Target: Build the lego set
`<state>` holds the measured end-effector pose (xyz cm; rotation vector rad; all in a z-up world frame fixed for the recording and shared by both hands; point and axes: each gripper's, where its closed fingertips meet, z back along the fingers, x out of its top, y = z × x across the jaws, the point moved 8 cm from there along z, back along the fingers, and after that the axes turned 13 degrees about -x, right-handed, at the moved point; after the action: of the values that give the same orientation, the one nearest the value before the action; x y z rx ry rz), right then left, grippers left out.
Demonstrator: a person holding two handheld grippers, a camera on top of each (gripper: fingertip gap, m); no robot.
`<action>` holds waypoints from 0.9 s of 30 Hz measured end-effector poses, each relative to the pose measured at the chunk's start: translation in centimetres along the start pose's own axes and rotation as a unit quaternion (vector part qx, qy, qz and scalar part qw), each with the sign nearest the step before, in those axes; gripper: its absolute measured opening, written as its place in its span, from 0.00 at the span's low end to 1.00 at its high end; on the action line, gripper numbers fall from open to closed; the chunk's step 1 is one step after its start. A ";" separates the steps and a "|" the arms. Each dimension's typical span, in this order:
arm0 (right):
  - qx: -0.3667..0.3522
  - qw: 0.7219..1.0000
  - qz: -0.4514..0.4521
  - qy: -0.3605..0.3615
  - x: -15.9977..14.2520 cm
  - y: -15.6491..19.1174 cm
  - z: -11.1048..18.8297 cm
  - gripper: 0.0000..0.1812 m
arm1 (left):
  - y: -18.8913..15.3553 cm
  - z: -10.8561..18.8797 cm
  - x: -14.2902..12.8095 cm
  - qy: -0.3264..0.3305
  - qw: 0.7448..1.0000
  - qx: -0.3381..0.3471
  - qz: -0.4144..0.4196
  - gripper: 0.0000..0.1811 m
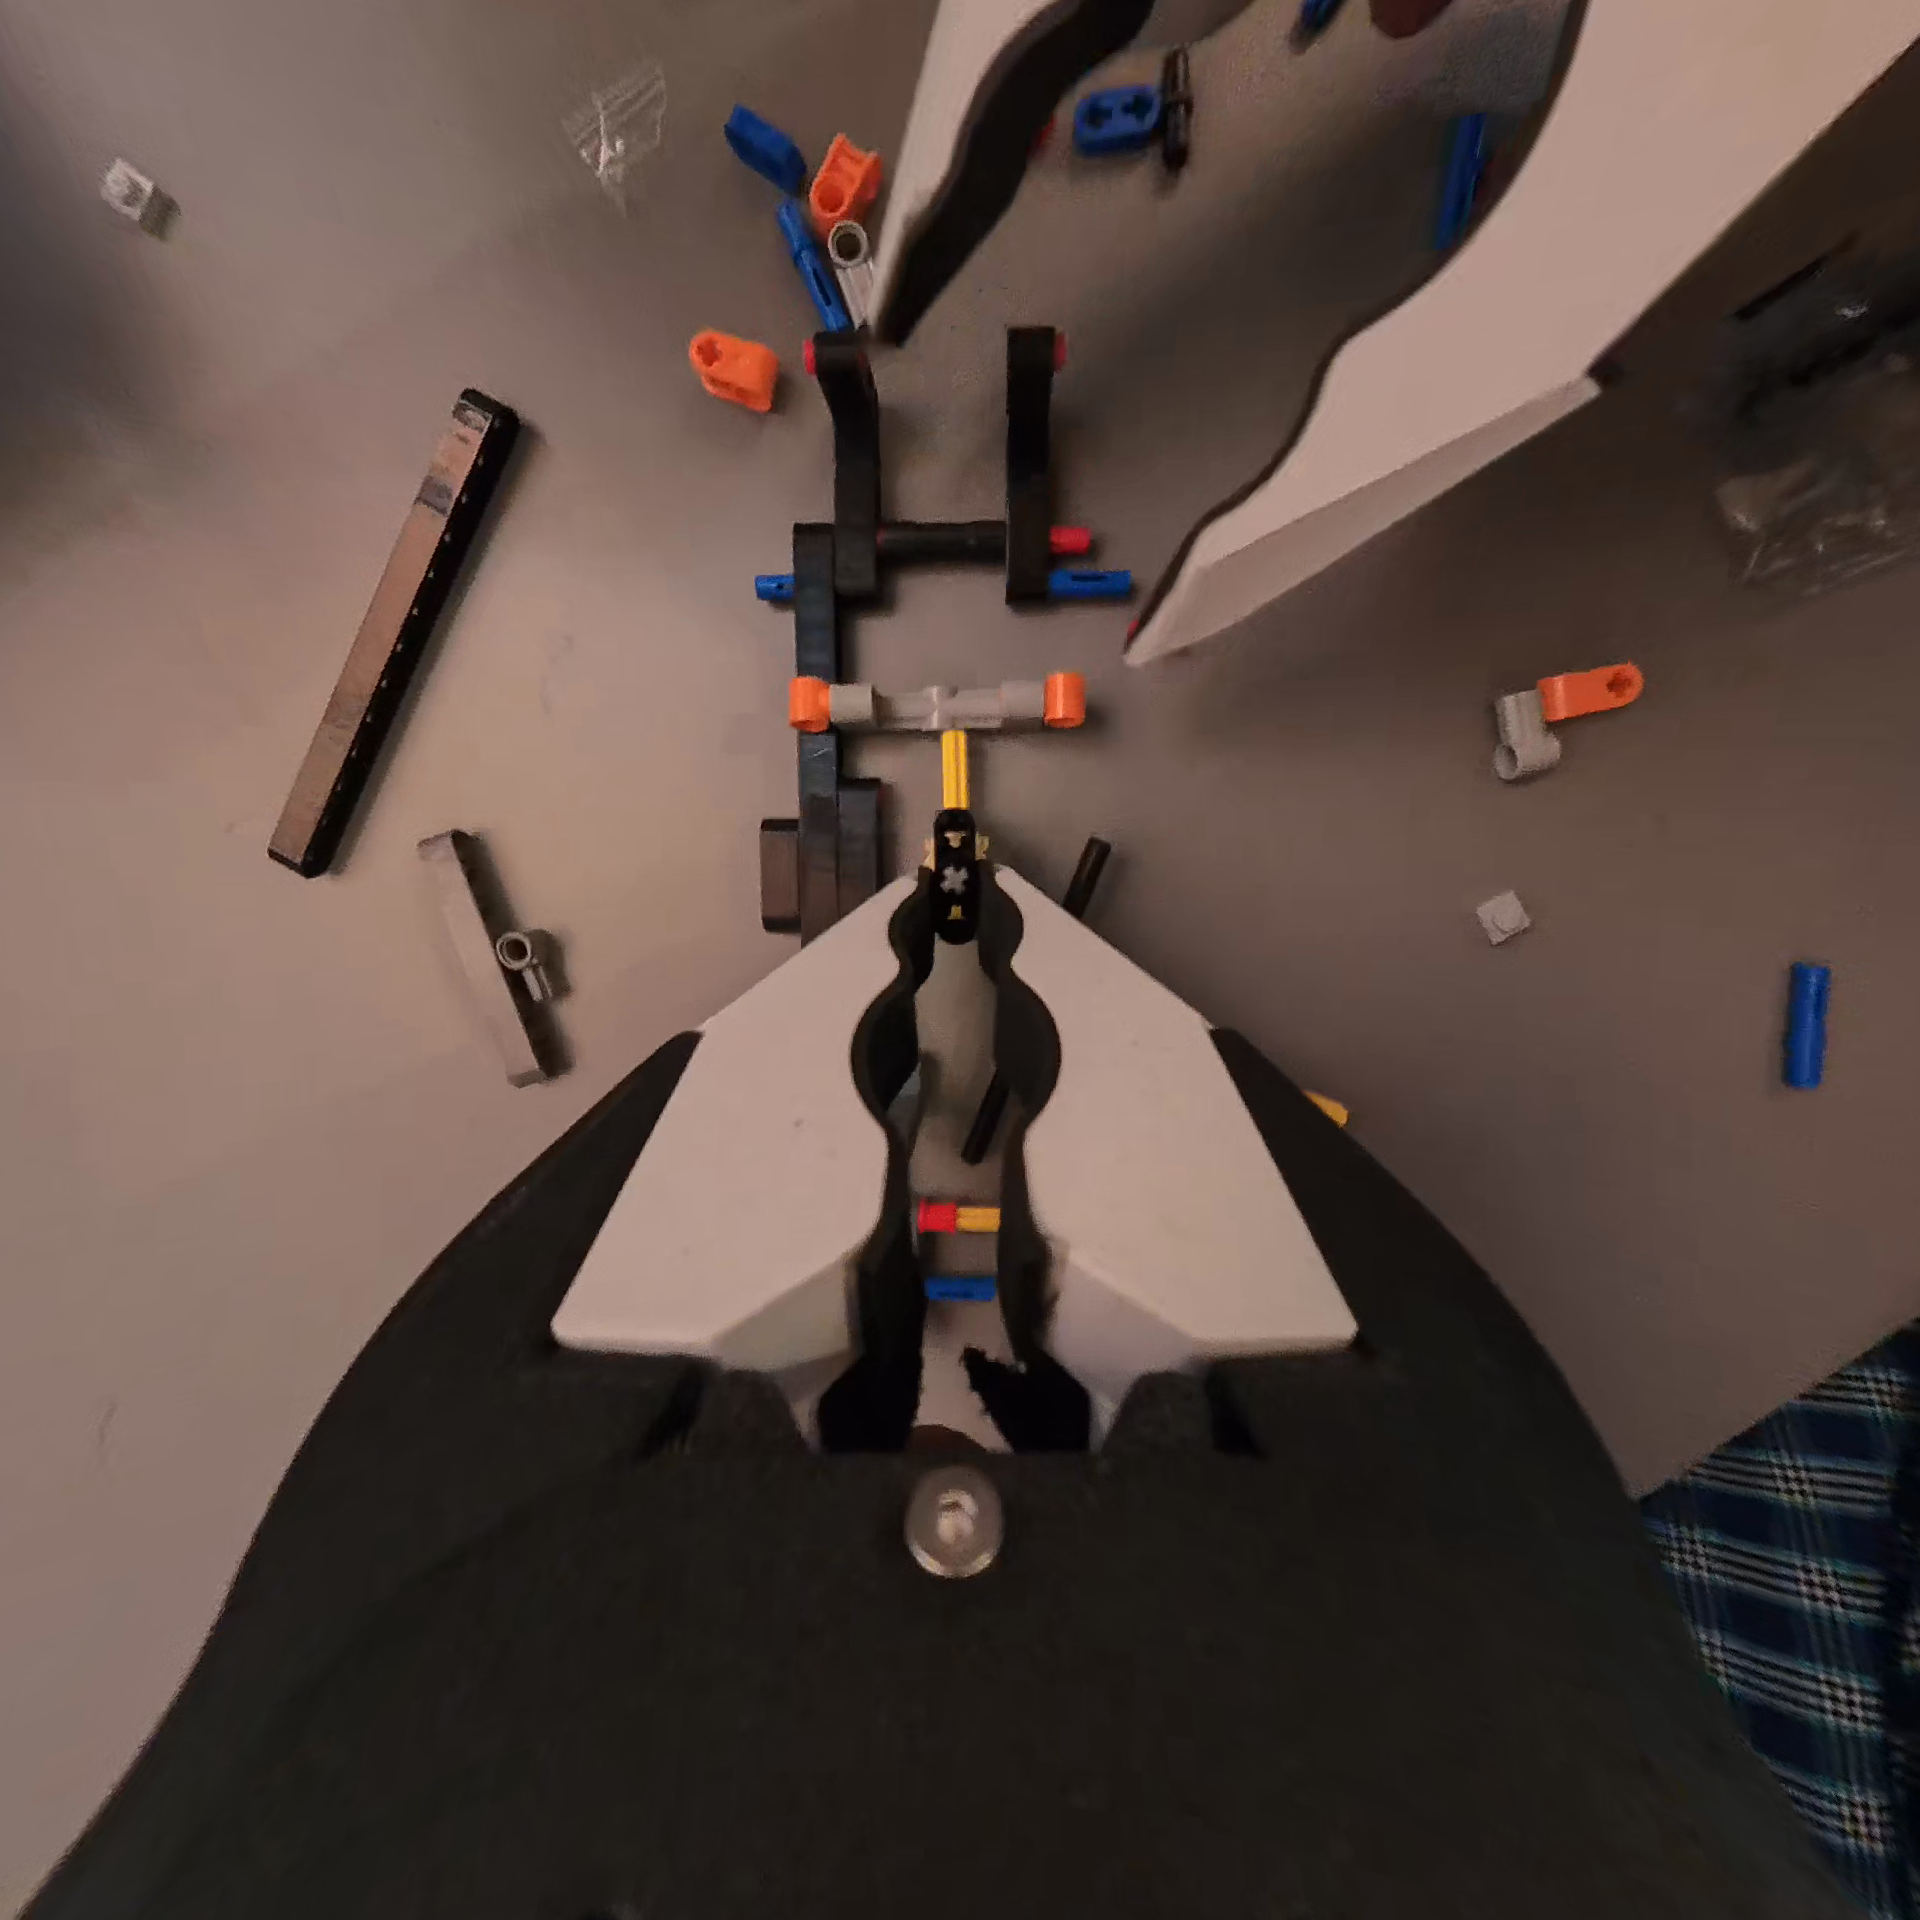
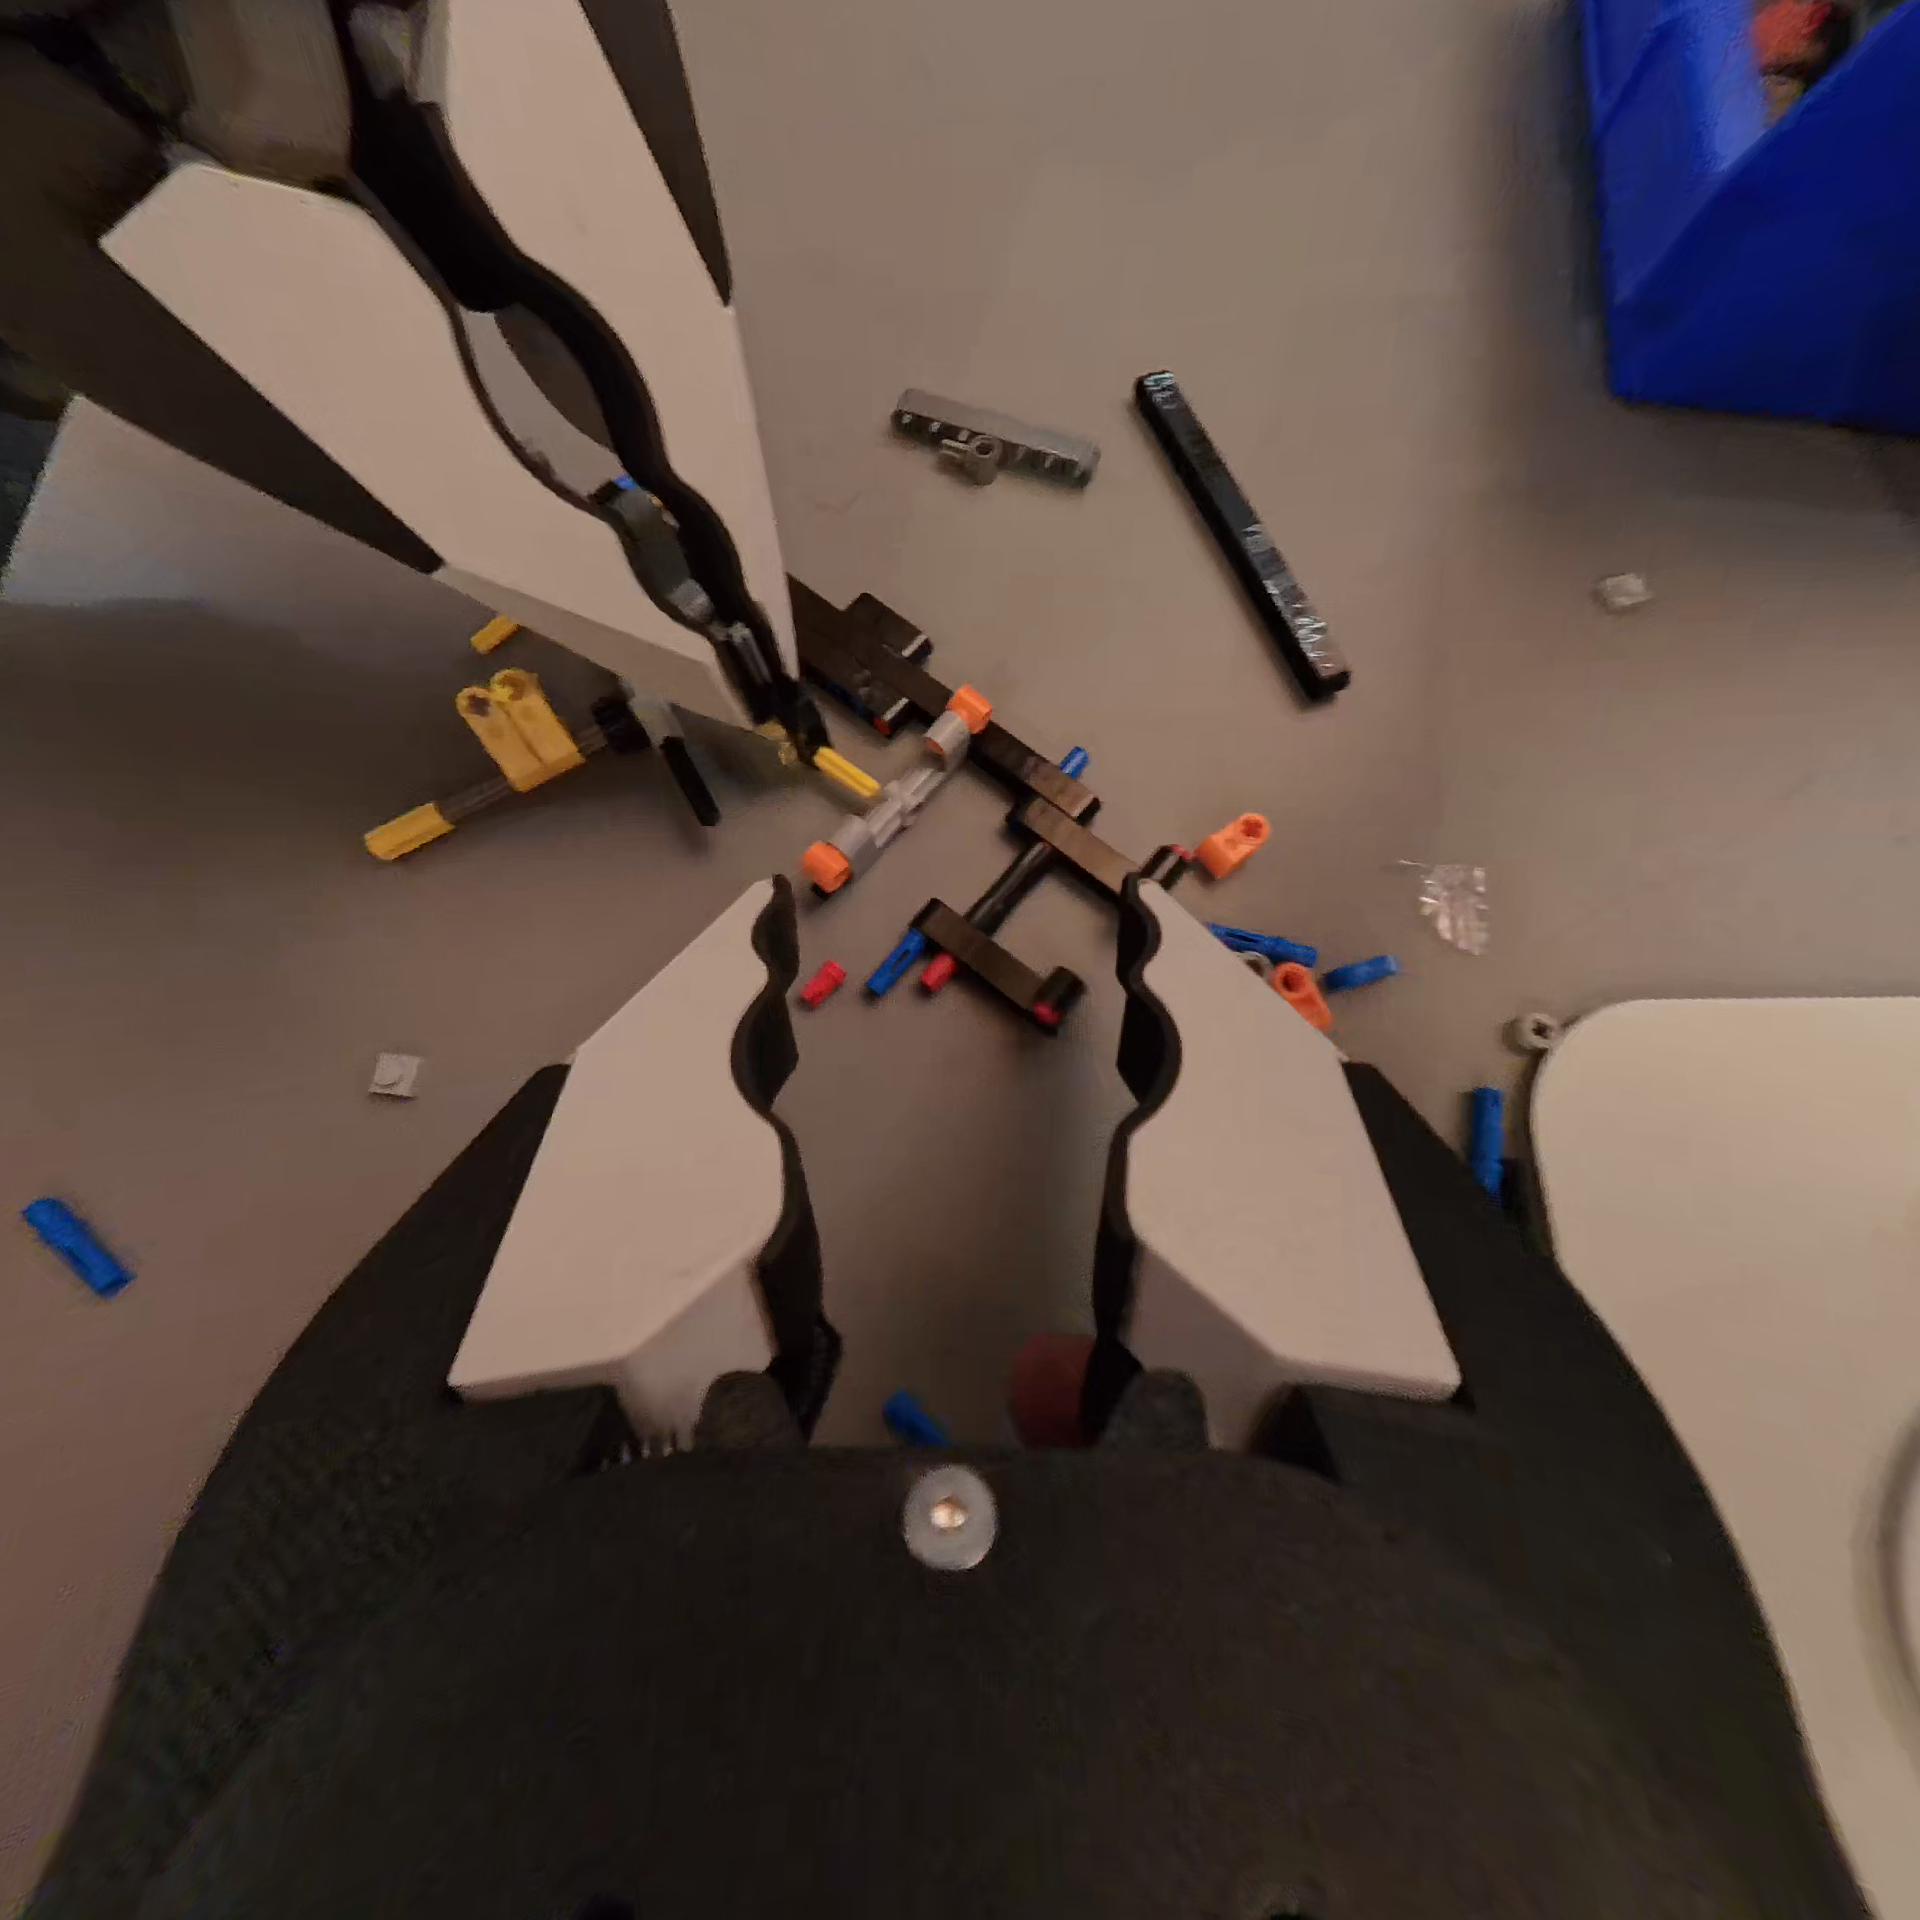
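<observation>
Clamped in my left claw [image 1: 954, 894] is a small black connector [image 1: 956, 883], its yellow axle [image 1: 954, 769] meeting the grey crossbar [image 1: 935, 704] of the black frame [image 1: 831, 665] mid-worktop [image 1: 208, 644]. My right claw [image 2: 951, 894] hangs open above the frame, touching nothing.

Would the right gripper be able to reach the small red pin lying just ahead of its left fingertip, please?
Probably yes: the right gripper is open, and the red pin lies loose on bare table, with nothing between them.
</observation>
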<state>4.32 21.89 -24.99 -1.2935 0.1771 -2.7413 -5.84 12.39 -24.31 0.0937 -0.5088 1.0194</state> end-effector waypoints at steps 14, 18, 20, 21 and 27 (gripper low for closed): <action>0.013 0.999 0.004 0.029 -0.7 0.2 -1.6 0.34 | 0.1 -0.1 0.9 0.049 0.999 0.016 -0.008 0.03; 0.023 0.999 0.004 0.035 -0.7 0.3 -2.0 0.34 | 0.2 -0.2 1.2 0.074 0.997 0.019 -0.007 0.03; 0.026 0.999 0.005 0.035 -0.6 0.5 -2.1 0.33 | 0.2 -0.2 1.4 0.083 0.996 0.023 -0.008 0.03; 0.027 0.999 0.004 0.035 -0.6 0.4 -2.1 0.34 | 0.2 -0.2 1.5 0.084 0.996 0.022 -0.008 0.03; 0.047 0.998 -0.014 0.027 -0.5 0.5 -2.2 0.33 | 0.2 -0.4 1.8 0.102 0.994 0.027 -0.010 0.03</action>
<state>2.96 21.59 -26.83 -1.2089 0.0332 -2.7721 -5.11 14.05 -23.85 0.0417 -0.2933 1.0101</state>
